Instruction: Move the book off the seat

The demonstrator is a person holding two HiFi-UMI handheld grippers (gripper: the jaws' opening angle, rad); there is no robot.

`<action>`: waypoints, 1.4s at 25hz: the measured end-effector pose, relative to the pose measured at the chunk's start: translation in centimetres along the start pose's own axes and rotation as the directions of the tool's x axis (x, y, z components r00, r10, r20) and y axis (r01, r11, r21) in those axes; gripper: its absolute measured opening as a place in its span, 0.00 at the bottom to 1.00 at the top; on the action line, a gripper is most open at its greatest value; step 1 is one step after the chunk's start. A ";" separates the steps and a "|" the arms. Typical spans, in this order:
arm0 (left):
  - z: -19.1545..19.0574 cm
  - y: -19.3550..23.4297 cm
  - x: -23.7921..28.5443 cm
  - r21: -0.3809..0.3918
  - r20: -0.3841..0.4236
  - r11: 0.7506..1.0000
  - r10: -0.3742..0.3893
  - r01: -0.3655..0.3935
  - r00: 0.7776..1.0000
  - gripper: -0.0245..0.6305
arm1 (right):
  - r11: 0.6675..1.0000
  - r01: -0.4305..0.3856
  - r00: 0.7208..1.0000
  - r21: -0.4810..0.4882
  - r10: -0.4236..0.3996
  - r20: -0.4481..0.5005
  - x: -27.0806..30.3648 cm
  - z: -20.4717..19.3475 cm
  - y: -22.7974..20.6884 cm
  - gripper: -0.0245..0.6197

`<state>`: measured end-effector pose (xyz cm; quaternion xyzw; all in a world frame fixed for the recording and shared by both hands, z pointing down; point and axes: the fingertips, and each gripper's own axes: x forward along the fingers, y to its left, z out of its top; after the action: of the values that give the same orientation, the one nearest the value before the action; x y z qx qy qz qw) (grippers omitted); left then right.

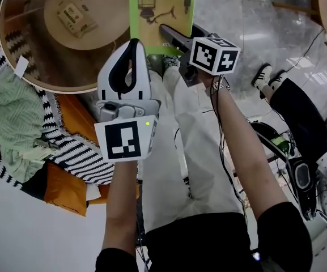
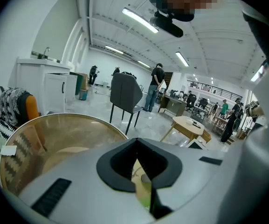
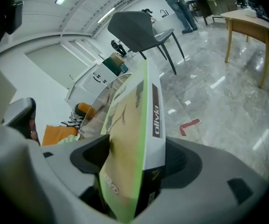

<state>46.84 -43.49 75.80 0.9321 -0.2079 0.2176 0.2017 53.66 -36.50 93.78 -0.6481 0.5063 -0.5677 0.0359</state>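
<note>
The book (image 1: 164,10) has a green border, a tan cover and a white spine, and shows over the grey floor beside the round table. My right gripper (image 1: 173,36) reaches onto its near edge. In the right gripper view the book (image 3: 133,111) stands on edge between the wide-set jaws of the right gripper (image 3: 135,164), with a dark gap on its left side, so the gripper is open. My left gripper (image 1: 133,43) hovers to the left, its jaws together and empty. Through the left gripper (image 2: 142,174) a sliver of the green book (image 2: 143,186) shows.
A round glass-topped table (image 1: 67,88) with a wooden shelf under it stands at the upper left. An orange seat (image 1: 64,188) with striped and green blankets (image 1: 13,118) fills the left. A grey chair (image 2: 125,92), a wooden table (image 2: 188,125) and another person's shoes (image 1: 264,75) stand around.
</note>
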 end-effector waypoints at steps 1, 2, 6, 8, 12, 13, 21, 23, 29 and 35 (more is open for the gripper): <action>-0.1 0.1 0.0 -0.004 -0.002 1.000 0.003 -0.003 1.000 0.05 | 1.000 0.000 1.000 0.002 0.000 -0.001 0.2 0.0 0.0 0.53; -0.1 0.2 0.1 -0.006 -0.004 1.000 0.004 -0.004 1.000 0.05 | 1.000 -0.002 1.000 0.005 0.002 -0.002 0.4 0.0 0.0 0.54; -0.2 0.6 0.1 -0.009 -0.004 1.000 0.015 -0.015 1.000 0.05 | 1.000 -0.014 1.000 0.024 0.015 -0.016 1.5 -0.2 0.0 0.55; -0.2 0.9 0.1 -0.018 -0.006 1.000 0.023 -0.023 1.000 0.05 | 0.999 -0.014 1.000 0.029 0.014 -0.025 1.9 -0.3 0.0 0.56; -0.3 1.1 0.1 -0.016 -0.001 0.999 0.028 -0.028 1.000 0.05 | 1.000 -0.006 0.999 0.028 0.007 -0.033 2.5 -0.2 0.0 0.57; -0.3 1.1 0.1 -0.013 0.002 1.000 0.029 -0.028 1.000 0.05 | 1.000 -0.004 0.999 0.029 0.005 -0.033 2.6 -0.2 -0.1 0.57; -0.4 0.9 0.2 -0.029 0.006 0.999 0.030 -0.030 1.000 0.05 | 0.999 0.032 0.999 -0.012 -0.032 -0.040 2.7 -0.1 0.0 0.58; -0.4 0.7 0.1 -0.035 0.005 0.999 0.034 -0.033 0.999 0.05 | 0.995 0.064 0.997 -0.079 -0.068 -0.042 2.5 0.3 0.0 0.58; -0.2 0.1 -0.6 -0.038 0.013 0.998 0.042 -0.042 0.999 0.05 | 0.984 0.112 0.992 -0.138 -0.119 -0.045 2.1 0.6 0.2 0.58; 0.3 -0.2 -1.7 -0.035 0.022 0.998 0.050 -0.049 0.999 0.05 | 0.967 0.168 0.985 -0.193 -0.161 0.055 0.4 2.2 0.7 0.58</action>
<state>45.65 -42.92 74.66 0.9254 -0.2369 0.2081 0.2101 54.89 -38.30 92.81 -0.6992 0.5037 -0.5030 -0.0658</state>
